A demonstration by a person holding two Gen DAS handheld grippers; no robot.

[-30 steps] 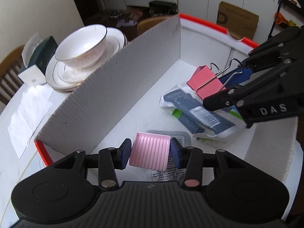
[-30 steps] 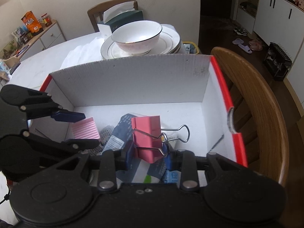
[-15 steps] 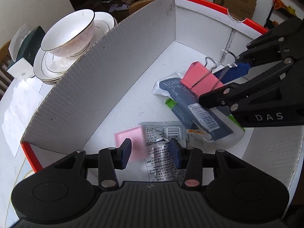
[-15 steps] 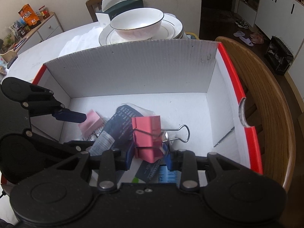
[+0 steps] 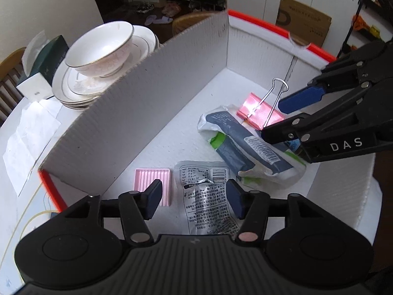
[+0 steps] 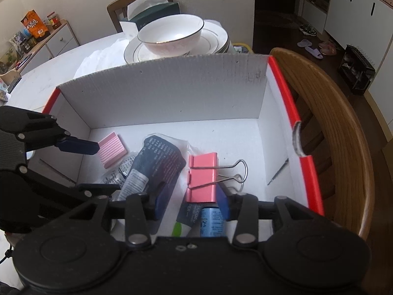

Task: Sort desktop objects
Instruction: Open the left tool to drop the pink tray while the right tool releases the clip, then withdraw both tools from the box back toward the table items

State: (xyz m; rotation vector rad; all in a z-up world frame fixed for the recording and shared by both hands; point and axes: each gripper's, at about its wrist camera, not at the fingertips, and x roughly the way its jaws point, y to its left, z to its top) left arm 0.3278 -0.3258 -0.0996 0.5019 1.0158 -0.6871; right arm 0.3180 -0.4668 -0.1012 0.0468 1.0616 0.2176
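- One pink ridged block (image 5: 152, 183) lies flat on the box (image 5: 157, 93) floor near the corner, at about 10 o'clock from the left gripper (image 5: 194, 198); the left blue pad (image 5: 153, 198) overlaps its near edge in view, and I cannot tell whether they touch.
- The left gripper's fingers stand wide apart and hold nothing; one clear printed packet (image 5: 206, 196) lies between them.
- One dark blue pouch (image 6: 154, 169) lies mid-floor, between block and clip.
- One pink binder clip (image 6: 202, 178) with two wire handles rests on the floor at 12 o'clock from the right gripper (image 6: 190, 205), just ahead of its blue pads.
- The right gripper's fingers are spread, gripping nothing.
- Outside the box: one white bowl (image 6: 172, 35) on stacked plates (image 6: 216, 40).
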